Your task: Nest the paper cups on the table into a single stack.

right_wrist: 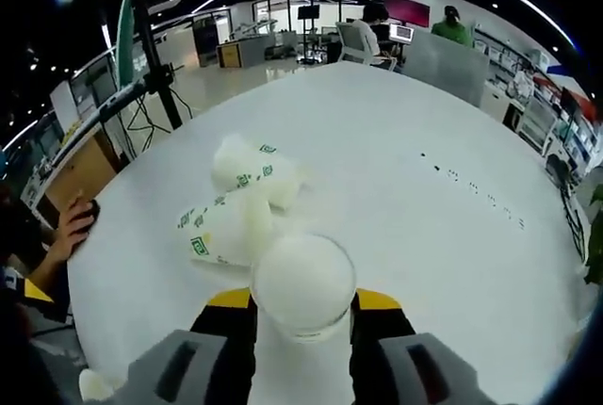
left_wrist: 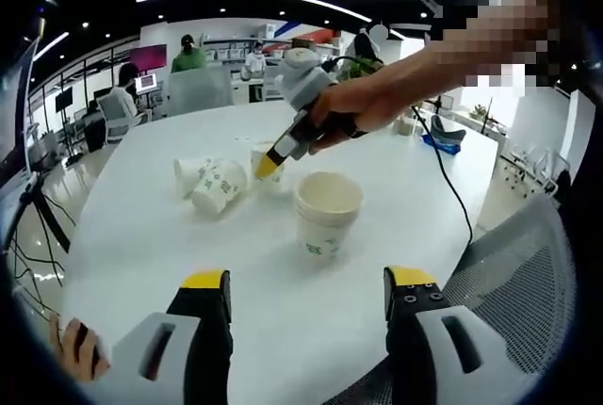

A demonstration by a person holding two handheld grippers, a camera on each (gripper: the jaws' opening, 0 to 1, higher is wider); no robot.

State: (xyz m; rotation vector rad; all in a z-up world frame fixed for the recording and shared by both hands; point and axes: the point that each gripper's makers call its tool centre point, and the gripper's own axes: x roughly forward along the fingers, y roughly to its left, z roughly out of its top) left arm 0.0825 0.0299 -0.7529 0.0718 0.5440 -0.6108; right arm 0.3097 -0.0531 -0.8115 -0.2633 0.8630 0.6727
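Here, green printed marks are seen on the white paper cups, but the writing is too small and blurred to be read. In the left gripper view, one upright cup (left_wrist: pixel 327 213) stands on the white round counter (left_wrist: pixel 141 245), open side up, with a green print on its wall. Behind it, toward the far side of the counter, two lying cups (left_wrist: pixel 209 182) are found side by side, touching each other, each with green marks.

The left gripper (left_wrist: pixel 308 294) is held low over the near edge of the counter; its yellow-tipped jaws are spread apart and nothing is between them.

The right gripper (left_wrist: pixel 270 161) is seen in the same view, held by a hand (left_wrist: pixel 363 104), with its yellow tip at a held cup (left_wrist: pixel 265 164) just beside the lying pair. In the right gripper view, this held cup (right_wrist: pixel 303 284) is clamped between the jaws of the right gripper (right_wrist: pixel 303 303), with its white round end turned toward the camera. Just beyond it the two lying cups (right_wrist: pixel 243 202) are seen on the counter (right_wrist: pixel 424 198). A person's hand (right_wrist: pixel 68 226) rests at the counter's edge.
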